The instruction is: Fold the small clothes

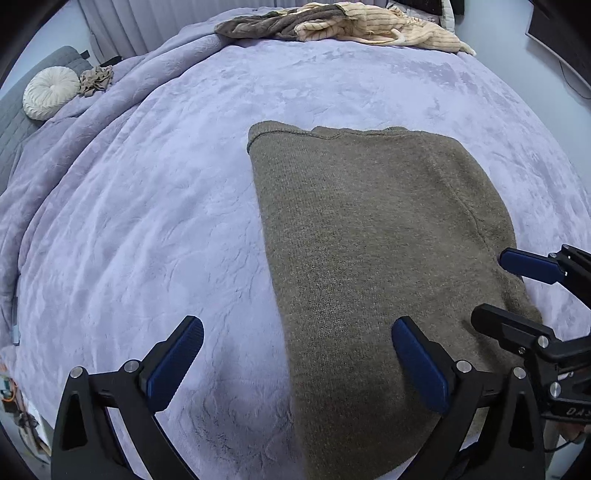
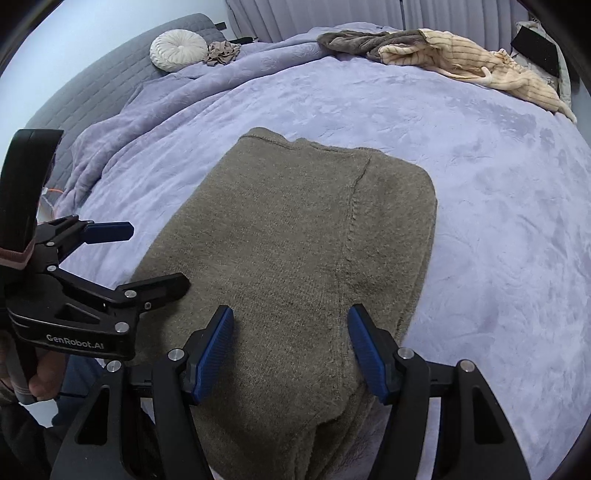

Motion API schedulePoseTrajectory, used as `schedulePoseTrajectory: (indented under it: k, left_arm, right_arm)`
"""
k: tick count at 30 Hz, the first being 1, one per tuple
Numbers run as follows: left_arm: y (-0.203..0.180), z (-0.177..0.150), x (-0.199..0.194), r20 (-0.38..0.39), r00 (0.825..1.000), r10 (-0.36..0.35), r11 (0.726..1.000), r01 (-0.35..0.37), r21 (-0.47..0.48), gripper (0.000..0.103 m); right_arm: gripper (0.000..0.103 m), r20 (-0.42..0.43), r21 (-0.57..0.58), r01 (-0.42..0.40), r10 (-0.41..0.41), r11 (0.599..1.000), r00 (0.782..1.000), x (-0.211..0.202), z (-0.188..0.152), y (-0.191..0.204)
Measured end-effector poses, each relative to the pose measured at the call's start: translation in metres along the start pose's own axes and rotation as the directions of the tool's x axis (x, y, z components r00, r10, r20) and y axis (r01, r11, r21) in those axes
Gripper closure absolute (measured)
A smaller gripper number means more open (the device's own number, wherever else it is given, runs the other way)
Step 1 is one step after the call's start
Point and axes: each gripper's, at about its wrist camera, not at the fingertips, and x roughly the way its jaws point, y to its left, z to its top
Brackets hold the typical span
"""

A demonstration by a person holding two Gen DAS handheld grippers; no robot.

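An olive-brown knitted garment [image 1: 369,229] [image 2: 288,229] lies flat on the lavender blanket [image 1: 147,206] [image 2: 498,221]. It is folded into a long strip that runs away from me. My left gripper [image 1: 297,325] [image 2: 155,256] stands wide open over the garment's near left edge, one finger over the blanket and one over the knit. My right gripper [image 2: 291,313] [image 1: 506,291] is open above the near end of the garment, nothing pinched between its blue pads. The garment's nearest end is hidden behind the gripper bodies.
A heap of brown and cream striped clothes [image 1: 343,22] [image 2: 443,55] lies at the bed's far edge. A round white cushion [image 1: 50,92] [image 2: 177,50] and a crumpled beige cloth [image 1: 96,79] [image 2: 223,51] sit at the far left. A hand [image 2: 40,384] grips the left tool's handle.
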Motion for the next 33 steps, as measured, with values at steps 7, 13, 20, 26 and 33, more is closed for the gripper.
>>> schedulePoseTrajectory:
  k: [7,13,20,26,33]
  left_arm:
    - [-0.017,-0.005,-0.013,0.011,1.000,-0.002,0.999,0.002,0.042,0.001]
    - [-0.024,-0.008,-0.018,0.019,0.998,-0.052,0.997,0.051,0.053,0.001]
    - [-0.020,-0.017,-0.034,0.078,0.994,-0.081,0.993,0.087,-0.079,0.001]
    - [-0.022,-0.018,-0.033,0.076,0.995,0.066,0.997,-0.062,-0.054,0.001]
    - [-0.022,-0.020,-0.037,0.081,0.993,0.086,0.995,-0.081,-0.060,0.001]
  right_arm:
    - [0.032,0.008,-0.086,0.098,-0.098,0.991,0.995,-0.033,-0.017,0.031]
    - [0.030,0.019,-0.079,0.153,-0.152,0.985,0.988,-0.048,-0.021,0.034]
    - [0.030,0.014,-0.101,0.181,-0.180,0.978,0.983,-0.050,-0.023,0.035]
    - [0.030,0.012,-0.102,0.180,-0.179,0.978,0.984,-0.049,-0.024,0.036]
    - [0.030,0.005,-0.122,0.186,-0.187,0.975,0.982,-0.045,-0.024,0.039]
